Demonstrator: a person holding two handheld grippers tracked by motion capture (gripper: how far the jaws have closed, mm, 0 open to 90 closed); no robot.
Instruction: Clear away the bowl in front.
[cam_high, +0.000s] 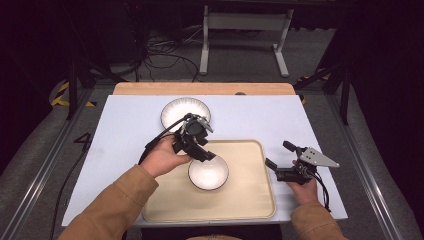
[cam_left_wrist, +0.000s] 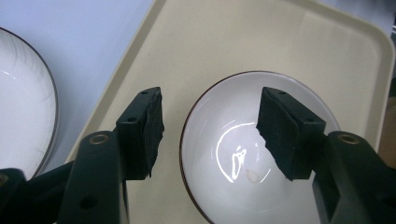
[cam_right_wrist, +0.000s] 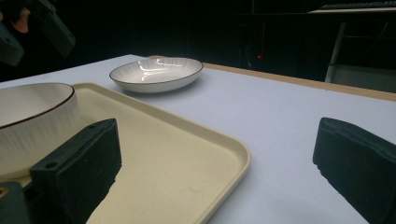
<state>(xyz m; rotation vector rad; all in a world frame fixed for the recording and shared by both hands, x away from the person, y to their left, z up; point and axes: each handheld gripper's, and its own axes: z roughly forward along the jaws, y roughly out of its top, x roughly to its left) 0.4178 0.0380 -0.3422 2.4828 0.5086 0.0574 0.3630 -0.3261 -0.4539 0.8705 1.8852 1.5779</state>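
From above, the left gripper (cam_high: 200, 150) is hovering with parted jaws over the white bowl (cam_high: 208, 173), which is sitting on the beige tray (cam_high: 250, 200); the right gripper (cam_high: 280, 162) is waiting wide open beside the tray, and a white plate (cam_high: 175, 107) is lying behind. Along the left gripper's jaws, the bowl (cam_left_wrist: 243, 140) is standing empty and glossy, with no pad touching it: likely rigid, slippery, breakable, best pinched across its thin rim. Along the right gripper's jaws, tray (cam_right_wrist: 187, 154), bowl (cam_right_wrist: 32, 116) and plate (cam_right_wrist: 156, 72) are holding nothing.
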